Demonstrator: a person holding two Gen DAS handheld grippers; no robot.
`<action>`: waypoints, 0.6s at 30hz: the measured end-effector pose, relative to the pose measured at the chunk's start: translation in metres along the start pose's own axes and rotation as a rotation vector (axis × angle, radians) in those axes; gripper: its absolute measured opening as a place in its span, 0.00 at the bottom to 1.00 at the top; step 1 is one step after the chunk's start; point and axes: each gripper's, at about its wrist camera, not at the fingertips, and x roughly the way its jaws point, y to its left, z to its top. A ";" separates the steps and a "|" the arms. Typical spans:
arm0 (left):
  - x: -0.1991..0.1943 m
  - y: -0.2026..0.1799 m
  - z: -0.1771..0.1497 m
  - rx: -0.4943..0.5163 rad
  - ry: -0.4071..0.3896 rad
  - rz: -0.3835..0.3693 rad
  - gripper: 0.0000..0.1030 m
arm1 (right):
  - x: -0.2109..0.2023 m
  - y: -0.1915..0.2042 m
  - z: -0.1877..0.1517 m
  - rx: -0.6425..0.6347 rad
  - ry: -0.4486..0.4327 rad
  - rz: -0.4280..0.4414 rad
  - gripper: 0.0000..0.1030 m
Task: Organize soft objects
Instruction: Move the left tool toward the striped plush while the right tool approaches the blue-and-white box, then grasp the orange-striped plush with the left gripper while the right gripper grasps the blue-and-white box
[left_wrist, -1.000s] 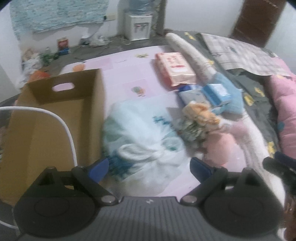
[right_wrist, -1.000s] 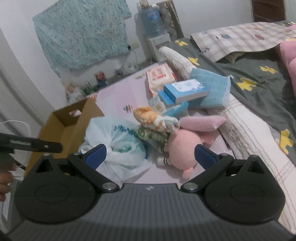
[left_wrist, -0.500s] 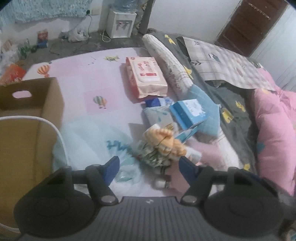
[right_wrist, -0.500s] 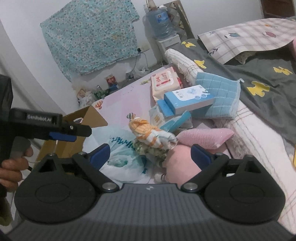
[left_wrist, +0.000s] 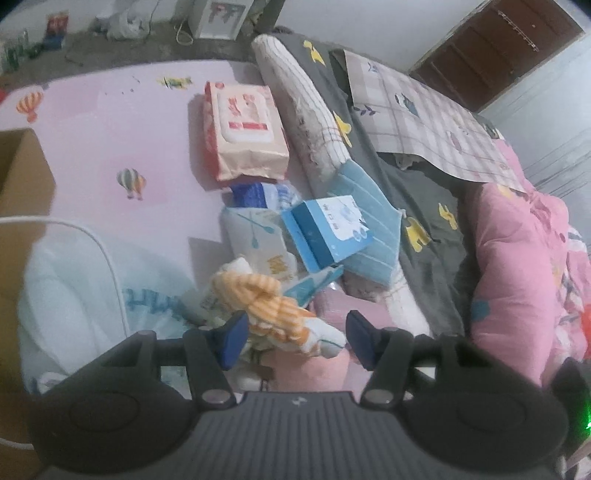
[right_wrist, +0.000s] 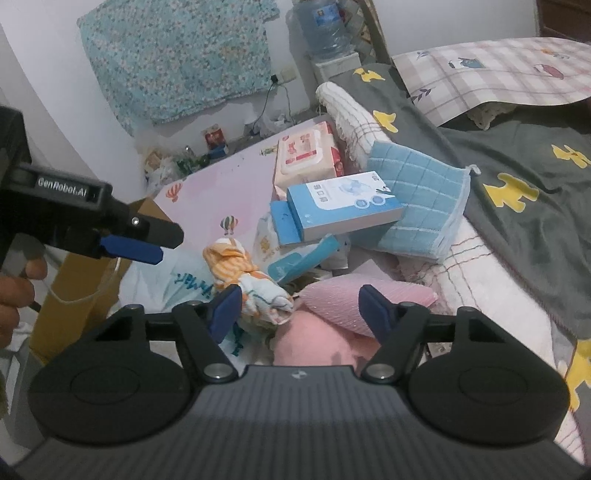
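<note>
Left wrist view: a cardboard box (left_wrist: 22, 173) sits at the left edge of a pink play mat (left_wrist: 110, 122), cut off by the frame so its contents cannot be seen. The left gripper (left_wrist: 293, 334) hovers with its blue-tipped jaws spread wide and empty, straddling an orange-striped cloth bundle (left_wrist: 258, 299) that lies on top of the pile of soft things. Beside the bundle is a white plastic bag (left_wrist: 92, 280) with blue lettering, knotted shut, its contents hidden. Behind it lie a pack of wet wipes (left_wrist: 245, 129), a blue box (left_wrist: 327, 230) resting on a folded blue towel (left_wrist: 369, 218), and smaller packets partly buried underneath. A pink soft toy (left_wrist: 306, 373) is mostly hidden below the gripper; its shape is hard to make out.

In the right wrist view, the right gripper (right_wrist: 301, 310) is likewise open and holding nothing, its jaws framing the cloth bundle (right_wrist: 251, 280) and a pink pillow (right_wrist: 354, 299). The left gripper (right_wrist: 144, 243) reaches in from the left, level, above the plastic bag (right_wrist: 184, 284) and the cardboard box (right_wrist: 85, 284), with the person's left hand (right_wrist: 14, 295) partly visible at the frame edge, gripping its handle.
</note>
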 end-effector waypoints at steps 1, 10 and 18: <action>0.004 -0.001 0.001 -0.009 0.010 -0.005 0.57 | 0.002 -0.002 0.001 -0.002 0.004 -0.001 0.65; 0.033 -0.010 0.009 -0.050 0.064 0.037 0.63 | 0.003 -0.050 0.009 0.166 -0.031 0.005 0.64; 0.059 -0.020 0.010 -0.030 0.104 0.118 0.63 | 0.027 -0.097 0.026 0.528 -0.105 0.150 0.66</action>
